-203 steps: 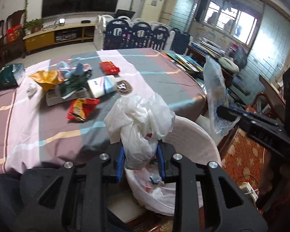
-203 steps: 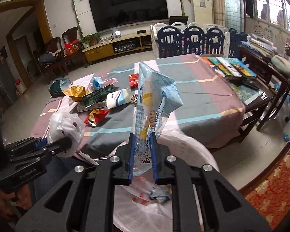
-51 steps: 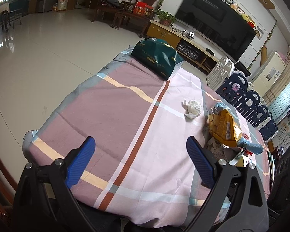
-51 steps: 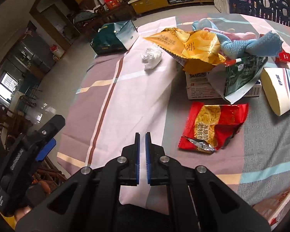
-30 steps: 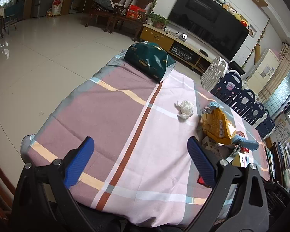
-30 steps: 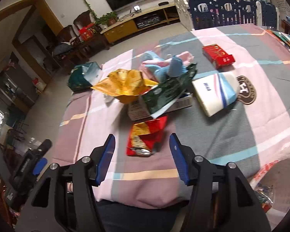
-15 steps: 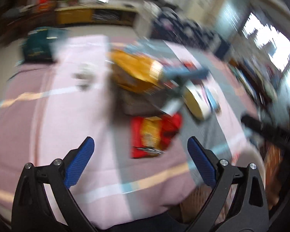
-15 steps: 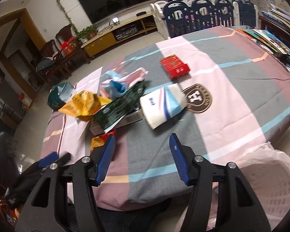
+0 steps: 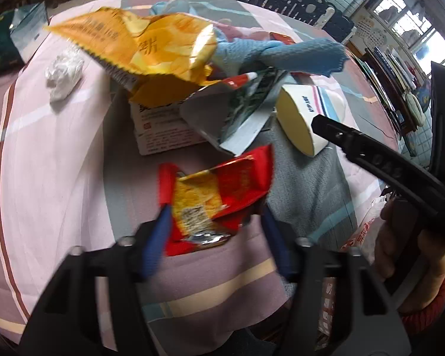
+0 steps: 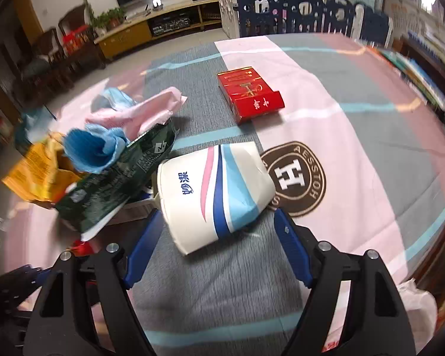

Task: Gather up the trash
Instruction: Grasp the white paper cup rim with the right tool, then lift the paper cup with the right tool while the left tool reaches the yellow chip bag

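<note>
Left tool (image 9: 215,231) pointing steeply down at the counter (image 9: 59,154), jaws closing, blue pads either side of the red snack wrapper (image 9: 215,198) but not visibly pressing on it yet; blur leaves actual contact untold. Wrapper flat on the striped cloth, directly ahead of the left tool and between its fingers, crumpled foil end nearest the tool, long axis running away from it and slanting up to the right in the left wrist view, so roughly along the pointing line, the pads closing across its narrower width. Right tool (image 10: 216,243) also angled down, jaws opening, nothing gripped, blue pads flanking the near end of the white paper cup (image 10: 213,190) lying on its side, with gaps on both sides. Cup mouth toward the left of the right wrist view, base toward the brown round emblem (image 10: 296,178) printed on the cloth; its long axis lies across the opening, a wide span for the pads. Further out: green packet (image 10: 115,178) over a white carton (image 9: 163,130), yellow bag (image 9: 139,44), blue cloth (image 9: 296,56), pink cloth (image 10: 139,112), crumpled tissue (image 9: 63,74), red box (image 10: 249,95) well beyond the cup. Wrapper likely the left hand's pick, cup the right's, each nearer its own tool.
</note>
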### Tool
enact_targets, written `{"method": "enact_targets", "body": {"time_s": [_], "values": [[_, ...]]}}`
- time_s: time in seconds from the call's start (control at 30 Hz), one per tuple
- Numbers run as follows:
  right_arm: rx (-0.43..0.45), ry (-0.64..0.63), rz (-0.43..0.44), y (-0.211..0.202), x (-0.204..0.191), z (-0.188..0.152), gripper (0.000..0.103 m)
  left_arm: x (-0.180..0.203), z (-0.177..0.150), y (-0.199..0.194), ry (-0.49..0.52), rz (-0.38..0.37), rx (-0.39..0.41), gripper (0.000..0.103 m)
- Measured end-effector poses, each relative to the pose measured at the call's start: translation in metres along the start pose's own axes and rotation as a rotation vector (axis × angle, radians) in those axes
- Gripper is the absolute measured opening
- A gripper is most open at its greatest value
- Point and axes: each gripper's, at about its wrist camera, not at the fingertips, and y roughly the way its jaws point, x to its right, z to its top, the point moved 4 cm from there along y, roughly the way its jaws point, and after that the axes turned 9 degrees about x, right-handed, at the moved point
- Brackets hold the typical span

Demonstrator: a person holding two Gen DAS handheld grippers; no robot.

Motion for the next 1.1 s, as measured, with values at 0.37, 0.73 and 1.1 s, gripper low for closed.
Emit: {"method": "enact_targets", "body": {"time_s": [0.37, 0.73, 1.1], "values": [[-0.003, -0.205, -0.146, 0.02, -0.016, -0.017, 0.047, -0.026, 0.001, -0.038, -0.085, -0.043, 0.173, 0.009], [0.035, -0.137, -0.099, -0.014, -0.003, -0.028, 0.008, -0.036, 0.003, -0.061, -0.11, -0.033, 0.264, 0.007], [0.043, 0.011, -0.016, -0.055, 0.009, -0.054, 0.004, -0.047, -0.003, -0.057, -0.138, -0.005, 0.243, 0.007]]}}
